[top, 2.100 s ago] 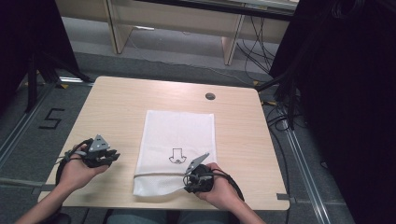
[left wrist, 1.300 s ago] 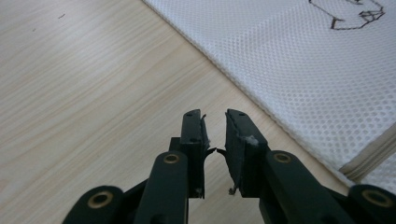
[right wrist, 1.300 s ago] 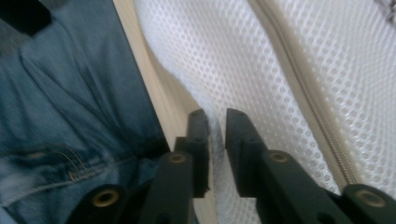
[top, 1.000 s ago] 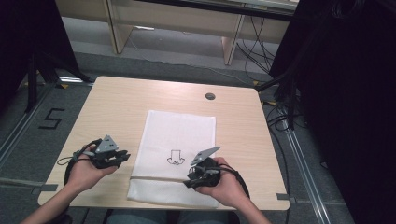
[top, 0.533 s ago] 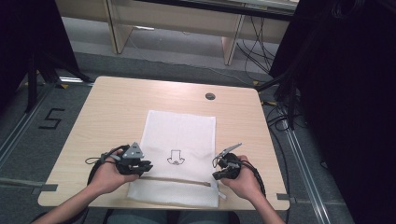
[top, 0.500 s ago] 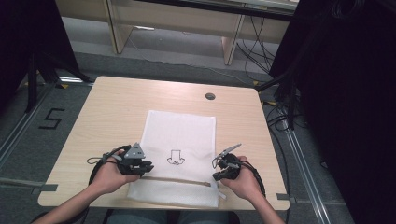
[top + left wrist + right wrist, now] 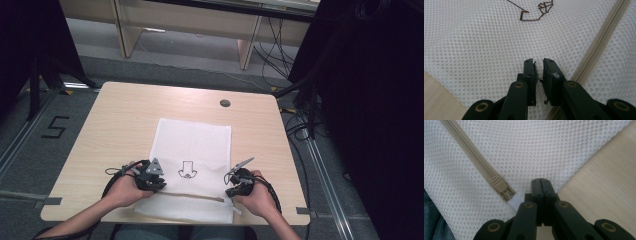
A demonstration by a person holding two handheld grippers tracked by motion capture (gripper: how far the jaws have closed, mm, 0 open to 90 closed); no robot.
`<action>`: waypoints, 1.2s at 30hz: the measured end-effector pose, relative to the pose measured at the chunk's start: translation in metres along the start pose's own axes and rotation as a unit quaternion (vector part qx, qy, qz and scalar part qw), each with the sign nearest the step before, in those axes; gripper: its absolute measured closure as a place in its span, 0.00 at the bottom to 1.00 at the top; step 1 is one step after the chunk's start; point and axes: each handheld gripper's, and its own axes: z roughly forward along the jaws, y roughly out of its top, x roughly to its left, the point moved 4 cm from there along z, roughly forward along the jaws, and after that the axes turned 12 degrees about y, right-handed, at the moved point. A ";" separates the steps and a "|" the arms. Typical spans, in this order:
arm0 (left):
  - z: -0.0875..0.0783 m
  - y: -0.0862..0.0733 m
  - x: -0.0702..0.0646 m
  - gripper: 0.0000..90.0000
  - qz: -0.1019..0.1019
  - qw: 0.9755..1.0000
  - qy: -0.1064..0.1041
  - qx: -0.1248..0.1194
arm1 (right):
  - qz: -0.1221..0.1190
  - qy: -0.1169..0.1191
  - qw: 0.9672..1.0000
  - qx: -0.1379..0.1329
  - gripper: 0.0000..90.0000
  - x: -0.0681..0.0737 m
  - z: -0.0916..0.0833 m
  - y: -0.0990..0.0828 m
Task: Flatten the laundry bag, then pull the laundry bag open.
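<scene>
Here, a white mesh laundry bag (image 7: 192, 150) lies flat on the wooden table (image 7: 125, 115), its near end with the beige zipper (image 7: 195, 196) toward the person; both grippers sit at that end. The left gripper (image 7: 538, 65) has its jaws nearly together, a narrow slit between the pads, tips down on the mesh just left of the zipper line; its jaws have just been closing a little, and whether any mesh is pinched in the slit I cannot tell. The right gripper (image 7: 541, 184) has just snapped fully closed, pads meeting, tips at the bag's edge where mesh meets bare wood; a pinched fold cannot be made out. The zipper pull (image 7: 499, 183) lies just left of those fingertips; a printed arrow (image 7: 187, 170) sits between the grippers.
</scene>
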 end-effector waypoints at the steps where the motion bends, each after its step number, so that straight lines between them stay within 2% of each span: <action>1: 0.000 -0.001 0.000 0.89 0.000 1.000 -0.001 0.000 | -0.005 0.000 1.000 -0.002 1.00 0.000 0.001 0.000; 2: -0.001 -0.001 0.001 0.89 0.007 1.000 -0.002 0.000 | -0.002 0.001 1.000 0.000 1.00 0.002 0.001 0.000; 3: -0.002 -0.003 0.001 0.89 0.005 1.000 -0.004 0.006 | -0.002 0.000 1.000 0.000 1.00 0.003 0.002 0.000; 4: -0.001 -0.003 0.001 0.89 -0.005 1.000 -0.003 0.000 | -0.011 0.003 1.000 -0.003 1.00 0.003 0.002 0.000; 5: -0.002 -0.004 0.002 0.88 0.000 1.000 -0.004 0.001 | -0.005 0.004 1.000 -0.001 1.00 0.004 0.002 0.000; 6: -0.002 -0.005 0.002 0.88 -0.009 1.000 -0.004 0.000 | -0.005 0.005 1.000 -0.003 1.00 0.004 0.002 0.000; 8: -0.003 -0.004 0.002 0.85 -0.025 1.000 0.001 -0.008 | -0.010 0.006 1.000 -0.020 0.96 0.004 0.000 0.002; 9: -0.005 -0.004 0.004 0.84 -0.019 1.000 0.001 -0.009 | -0.005 0.002 1.000 -0.030 0.95 0.004 -0.002 0.003; 12: -0.007 0.000 0.004 0.81 -0.030 0.999 0.002 -0.025 | -0.011 -0.006 0.998 -0.068 0.91 0.001 -0.012 0.004; 14: -0.009 0.004 0.003 0.78 -0.043 0.998 0.003 -0.038 | 0.002 -0.009 0.996 -0.087 0.87 -0.001 -0.018 0.002; 15: -0.010 0.005 0.004 0.77 -0.038 0.998 0.006 -0.045 | 0.004 -0.011 0.996 -0.092 0.85 -0.003 -0.020 0.002; 16: -0.010 0.006 0.004 0.76 -0.041 0.998 0.012 -0.052 | 0.006 -0.014 0.995 -0.099 0.84 -0.005 -0.021 0.001; 18: -0.011 0.008 0.002 0.75 -0.052 0.997 0.010 -0.062 | 0.014 -0.017 0.995 -0.101 0.83 -0.007 -0.022 -0.001; 19: -0.012 0.009 0.003 0.74 -0.048 0.997 0.015 -0.065 | 0.011 -0.020 0.993 -0.112 0.82 -0.010 -0.023 -0.002; 24: -0.012 0.010 0.002 0.71 -0.055 0.995 0.008 -0.077 | 0.012 -0.033 0.992 -0.123 0.80 -0.013 -0.031 -0.002; 25: -0.012 0.010 0.001 0.70 -0.055 0.995 0.006 -0.078 | 0.014 -0.033 0.990 -0.139 0.80 -0.013 -0.030 -0.002; 26: -0.012 0.010 0.002 0.70 -0.050 0.996 0.010 -0.078 | 0.016 -0.034 0.992 -0.125 0.80 -0.013 -0.033 -0.003; 27: -0.013 0.011 0.001 0.69 -0.052 0.995 0.005 -0.082 | 0.017 -0.034 0.991 -0.128 0.80 -0.012 -0.033 -0.003; 30: -0.015 0.014 -0.001 0.67 -0.048 0.995 0.008 -0.092 | 0.018 -0.035 0.991 -0.128 0.82 -0.011 -0.034 -0.002; 31: -0.016 0.014 -0.001 0.67 -0.053 0.994 0.005 -0.093 | 0.015 -0.034 0.991 -0.127 0.83 -0.011 -0.035 -0.001; 34: -0.016 0.015 -0.002 0.66 -0.041 0.994 0.005 -0.099 | 0.019 -0.027 0.992 -0.119 0.90 -0.007 -0.034 0.000; 35: -0.015 0.015 -0.002 0.65 -0.043 0.994 0.005 -0.099 | 0.008 -0.028 0.992 -0.119 0.92 -0.008 -0.033 0.000; 36: -0.015 0.015 -0.002 0.65 -0.046 0.994 0.004 -0.099 | 0.023 -0.018 0.992 -0.121 0.95 -0.004 -0.032 0.000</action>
